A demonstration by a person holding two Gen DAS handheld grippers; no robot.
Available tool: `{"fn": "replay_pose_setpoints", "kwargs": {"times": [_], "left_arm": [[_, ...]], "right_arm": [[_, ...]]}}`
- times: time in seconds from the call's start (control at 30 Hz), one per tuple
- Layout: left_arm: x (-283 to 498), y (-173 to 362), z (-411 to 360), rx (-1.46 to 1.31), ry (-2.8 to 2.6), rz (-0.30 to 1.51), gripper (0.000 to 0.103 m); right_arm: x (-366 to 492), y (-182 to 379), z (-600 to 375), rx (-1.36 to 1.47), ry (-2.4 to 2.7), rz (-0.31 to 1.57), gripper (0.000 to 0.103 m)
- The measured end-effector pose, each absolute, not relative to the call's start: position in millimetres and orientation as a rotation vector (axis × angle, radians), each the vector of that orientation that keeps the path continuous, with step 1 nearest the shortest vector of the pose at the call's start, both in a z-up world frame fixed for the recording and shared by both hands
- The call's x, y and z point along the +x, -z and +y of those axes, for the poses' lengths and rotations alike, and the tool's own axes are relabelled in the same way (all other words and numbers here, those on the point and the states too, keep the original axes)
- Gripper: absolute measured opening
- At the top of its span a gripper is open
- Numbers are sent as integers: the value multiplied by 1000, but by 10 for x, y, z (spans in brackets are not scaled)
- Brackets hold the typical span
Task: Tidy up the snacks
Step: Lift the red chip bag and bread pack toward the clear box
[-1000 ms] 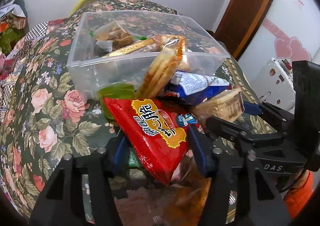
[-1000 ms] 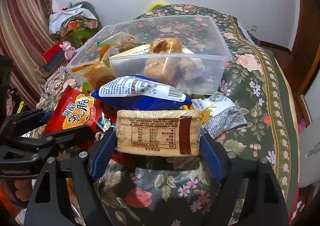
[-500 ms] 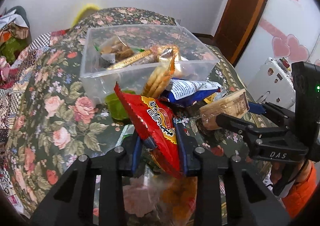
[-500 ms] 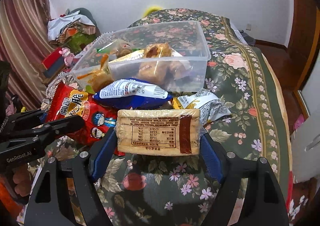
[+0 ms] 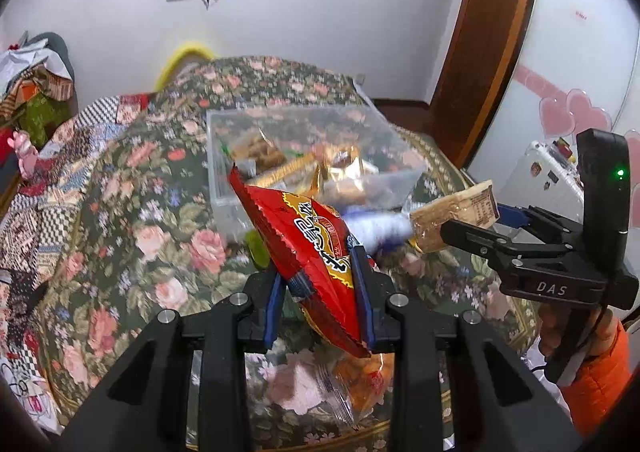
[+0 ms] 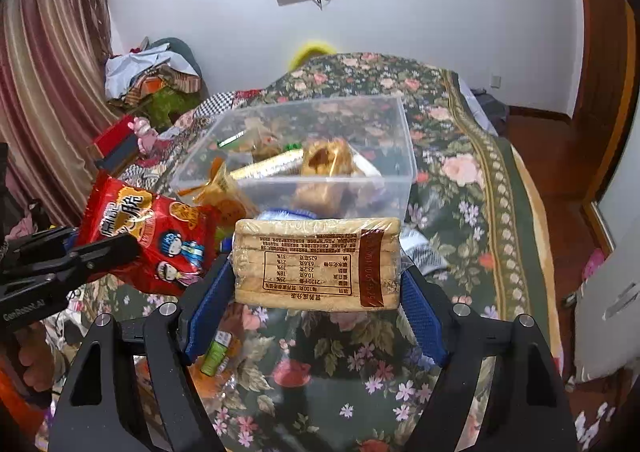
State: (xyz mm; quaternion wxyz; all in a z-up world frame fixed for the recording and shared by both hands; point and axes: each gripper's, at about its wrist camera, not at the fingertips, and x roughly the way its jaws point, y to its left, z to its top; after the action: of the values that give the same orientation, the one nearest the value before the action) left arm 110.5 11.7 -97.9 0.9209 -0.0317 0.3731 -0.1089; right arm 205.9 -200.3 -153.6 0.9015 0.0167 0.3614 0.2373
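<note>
Fingers first: the left gripper (image 5: pixel 320 292) pinches a red snack bag (image 5: pixel 308 248) between its blue fingers (image 5: pixel 274 302), the bag held edge-on and tilted, its long axis running up and away toward the clear plastic bin (image 5: pixel 228 188). Over on the right gripper (image 6: pixel 316 292), the fingers (image 6: pixel 420 316) are spread wide around a tan cracker pack (image 6: pixel 316 264), clamping it by its two short ends, long axis straight across the gap, label facing the camera. Both packs hang clear above the surface (image 6: pixel 460 172). Just beyond each set of fingers sits that bin, open-topped and already holding wrapped pastries and sticks. The cracker pack looks squarely lined up with the bin's near wall; the red bag comes in from the bin's left corner. Between fingers and bin, a blue-white packet (image 5: pixel 380 230) lies on the flowered cloth, low enough, I reckon, to pass over. The two grippers are close side by side, so crowding at the rim is the risk.
</note>
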Motion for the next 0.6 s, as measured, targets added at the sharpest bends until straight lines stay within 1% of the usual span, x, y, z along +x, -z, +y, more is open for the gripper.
{"fn": "replay_pose_setpoints", "kwargs": {"times": [0.3, 0.6], "left_arm": [[1284, 782, 221, -68, 190, 697, 31], [1678, 695, 287, -91, 174, 656, 31]], "right_arm": [[2203, 1338, -1959, 35, -490, 685, 78], [2492, 1253, -1890, 35, -477, 653, 78]]}}
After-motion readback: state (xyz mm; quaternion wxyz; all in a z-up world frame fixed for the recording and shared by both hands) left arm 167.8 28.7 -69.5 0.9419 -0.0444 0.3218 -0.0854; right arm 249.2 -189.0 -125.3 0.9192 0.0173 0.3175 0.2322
